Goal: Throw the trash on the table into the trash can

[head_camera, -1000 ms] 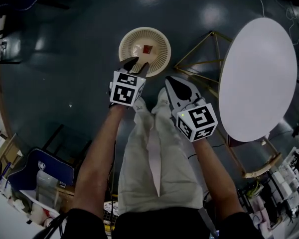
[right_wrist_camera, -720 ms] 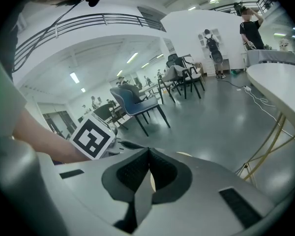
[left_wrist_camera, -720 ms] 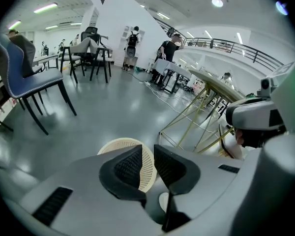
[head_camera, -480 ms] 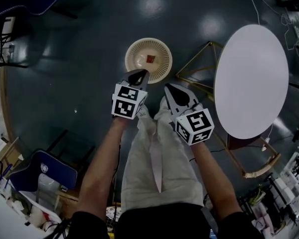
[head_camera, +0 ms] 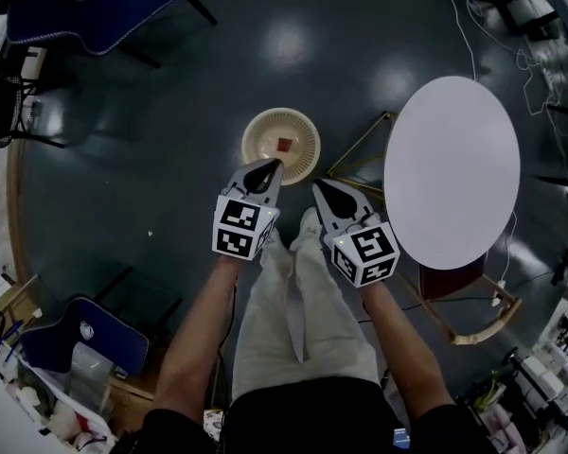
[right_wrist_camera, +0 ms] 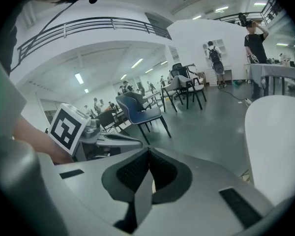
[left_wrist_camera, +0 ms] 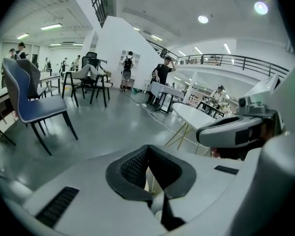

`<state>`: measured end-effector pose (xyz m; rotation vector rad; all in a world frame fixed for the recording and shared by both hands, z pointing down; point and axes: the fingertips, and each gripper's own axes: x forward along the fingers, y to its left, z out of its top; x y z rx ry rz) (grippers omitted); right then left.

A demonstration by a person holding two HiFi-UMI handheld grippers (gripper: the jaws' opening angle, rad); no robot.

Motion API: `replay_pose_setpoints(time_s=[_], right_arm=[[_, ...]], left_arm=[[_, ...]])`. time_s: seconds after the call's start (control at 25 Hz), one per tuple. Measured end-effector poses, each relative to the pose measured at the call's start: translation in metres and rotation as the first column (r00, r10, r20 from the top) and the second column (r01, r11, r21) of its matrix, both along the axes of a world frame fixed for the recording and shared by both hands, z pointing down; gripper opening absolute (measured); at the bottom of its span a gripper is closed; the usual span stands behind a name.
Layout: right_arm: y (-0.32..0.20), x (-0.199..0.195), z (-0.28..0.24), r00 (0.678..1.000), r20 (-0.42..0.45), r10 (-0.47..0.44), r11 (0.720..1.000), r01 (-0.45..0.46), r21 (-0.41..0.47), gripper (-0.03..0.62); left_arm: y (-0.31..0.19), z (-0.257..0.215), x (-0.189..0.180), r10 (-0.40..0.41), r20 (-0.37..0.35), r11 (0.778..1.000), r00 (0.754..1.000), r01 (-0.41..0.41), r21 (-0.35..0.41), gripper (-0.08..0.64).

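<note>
The trash can (head_camera: pixel 281 146) is a round beige ribbed basket on the dark floor, with a small red piece (head_camera: pixel 283 145) lying inside it. My left gripper (head_camera: pixel 270 165) is held just short of the can's near rim, its jaws together with nothing between them (left_wrist_camera: pixel 147 149). Just to its right, my right gripper (head_camera: pixel 319 187) is also shut and empty (right_wrist_camera: pixel 148 151). The white round table (head_camera: pixel 452 171) stands to the right with a bare top. Both grippers point out level over the floor in their own views.
The table's gold wire legs (head_camera: pixel 360 154) reach toward the can. A blue chair (head_camera: pixel 95 3) stands at the far left, another (head_camera: pixel 80 334) near my left side. Cables (head_camera: pixel 473 26) run across the floor at the top right. People and chairs (left_wrist_camera: pixel 91 77) stand far off.
The left jaws, parted over the can's rim a second ago, have come together. Both grippers have drawn back from the can, and the view has pulled up and away.
</note>
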<state>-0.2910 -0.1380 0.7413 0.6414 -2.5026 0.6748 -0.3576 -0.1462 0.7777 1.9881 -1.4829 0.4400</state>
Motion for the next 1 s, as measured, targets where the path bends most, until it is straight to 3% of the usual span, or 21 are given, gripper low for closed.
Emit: replay_pose_setpoints(time_s=[0.4,0.6,1.0], right_arm=[[-0.012,0.005,-0.096,1.000,0.021,0.017,0.998,-0.018,0.058,0.018],[-0.008,-0.003,-0.151,0.999,0.022,-0.037,0.989,0.033,0.143,0.018],[-0.001,-0.015,-0.262,0.994,0.104,-0.028,0.961,-0.002,0.276,0.018]], left_arm=[[0.002,-0.135,-0.008,-0.034,-0.011,0.990,0.999,0.035,0.134,0.015],[0.016,-0.194,-0.011,-0.052,-0.005,0.981,0.999,0.052,0.185,0.015],[0.046,-0.291,-0.015,-0.071,-0.030,0.950,0.997,0.077,0.303,0.015]])
